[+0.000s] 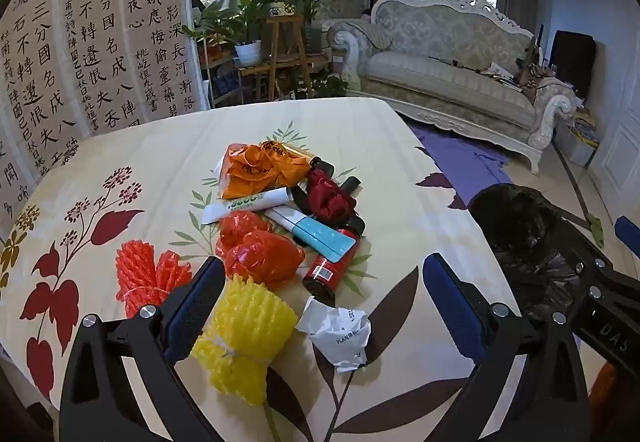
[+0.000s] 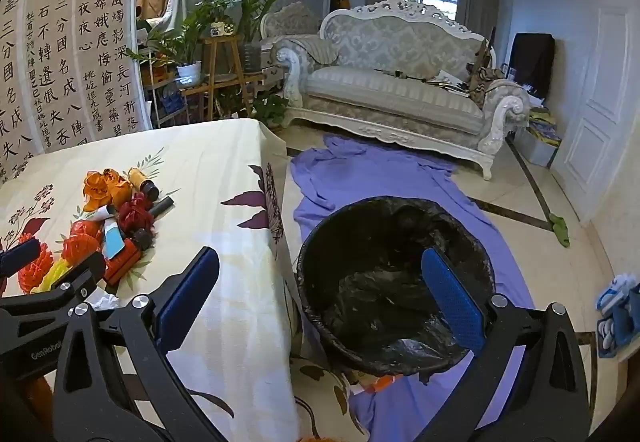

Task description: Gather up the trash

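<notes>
On the table [image 1: 120, 146], a trash pile [image 1: 288, 210] lies mid-cloth, with a yellow net [image 1: 240, 338] and crumpled paper [image 1: 340, 334] nearest. The left gripper [image 1: 324, 302] hangs over these two, jaws spread wide, grasping nothing. To the right, on the floor just beside the table, stands the bin [image 2: 396, 282]; the right gripper [image 2: 320, 290] hovers above its near rim, jaws likewise released and empty.

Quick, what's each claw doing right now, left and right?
Left claw: open, holding nothing, above the yellow foam net.
Right claw: open, holding nothing.
</notes>
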A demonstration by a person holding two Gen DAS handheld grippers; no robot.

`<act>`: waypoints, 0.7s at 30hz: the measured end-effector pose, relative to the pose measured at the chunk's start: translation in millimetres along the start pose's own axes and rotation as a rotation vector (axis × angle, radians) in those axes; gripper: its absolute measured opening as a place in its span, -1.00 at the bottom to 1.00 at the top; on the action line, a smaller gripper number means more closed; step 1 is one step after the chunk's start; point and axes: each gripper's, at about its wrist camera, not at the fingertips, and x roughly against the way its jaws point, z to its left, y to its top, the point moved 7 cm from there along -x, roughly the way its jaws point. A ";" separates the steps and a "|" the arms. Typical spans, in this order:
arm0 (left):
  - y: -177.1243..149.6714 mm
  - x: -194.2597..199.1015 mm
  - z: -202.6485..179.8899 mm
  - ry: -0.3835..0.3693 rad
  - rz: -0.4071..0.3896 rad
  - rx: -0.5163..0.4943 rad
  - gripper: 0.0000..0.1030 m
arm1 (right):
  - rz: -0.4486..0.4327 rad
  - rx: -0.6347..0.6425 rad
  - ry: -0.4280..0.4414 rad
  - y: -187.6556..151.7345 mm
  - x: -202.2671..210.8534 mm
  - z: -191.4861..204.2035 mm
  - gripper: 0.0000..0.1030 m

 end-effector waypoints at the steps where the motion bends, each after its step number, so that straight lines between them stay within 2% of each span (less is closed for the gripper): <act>1: -0.4 -0.4 1.5 -0.002 0.005 0.003 0.87 | -0.007 0.001 -0.001 0.3 0.8 0.4 0.92; 4: 3.3 1.6 -0.8 0.007 0.018 -0.017 0.87 | -0.005 -0.001 0.002 4.7 0.7 -3.1 0.92; 12: 0.3 8.6 -3.1 0.029 -0.022 -0.034 0.87 | -0.005 -0.006 0.004 3.8 3.5 -15.0 0.92; 21: -0.9 10.0 -4.9 0.033 -0.027 -0.040 0.87 | -0.011 -0.003 -0.002 2.1 4.5 -7.3 0.92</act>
